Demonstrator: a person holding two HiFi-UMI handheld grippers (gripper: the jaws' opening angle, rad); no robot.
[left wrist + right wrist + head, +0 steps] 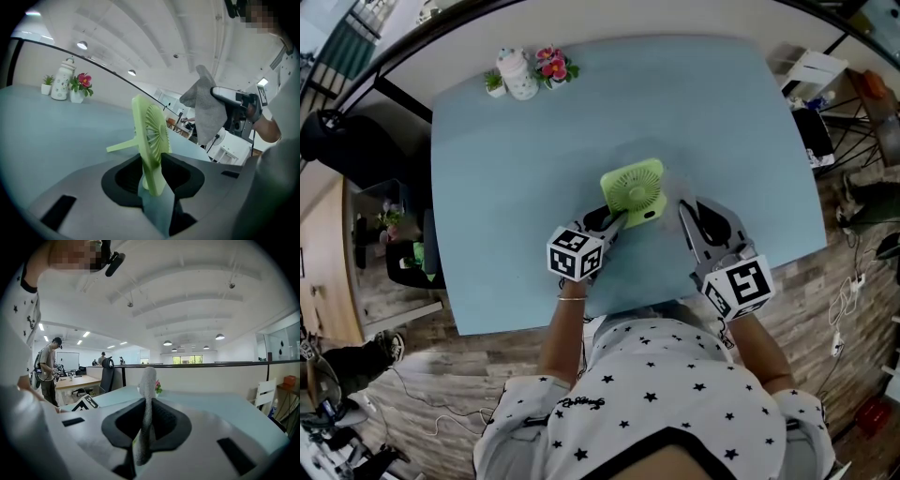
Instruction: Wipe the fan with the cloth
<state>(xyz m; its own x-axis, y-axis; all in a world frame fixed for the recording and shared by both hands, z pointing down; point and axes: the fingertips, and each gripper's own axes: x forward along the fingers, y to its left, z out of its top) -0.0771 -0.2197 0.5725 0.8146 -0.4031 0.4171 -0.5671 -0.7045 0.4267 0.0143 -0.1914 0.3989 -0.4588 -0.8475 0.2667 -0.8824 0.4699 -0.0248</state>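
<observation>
A small light-green fan (633,190) stands on the blue table (506,197), near its front edge. My left gripper (614,222) comes at it from the left front and is shut on the fan's (151,136) lower rim, which sits pinched between the two pads. My right gripper (686,208) hovers just right of the fan without touching it. It is shut on a grey cloth (147,399) that stands up between its jaws. In the left gripper view the cloth (206,112) hangs from the right gripper (220,93) beyond the fan.
A white jar (520,73) and small pots of flowers (551,66) stand at the table's far left corner. Around the table are a dark chair (337,141) on the left, and shelves and cables on the wooden floor at the right. People (47,366) stand far off.
</observation>
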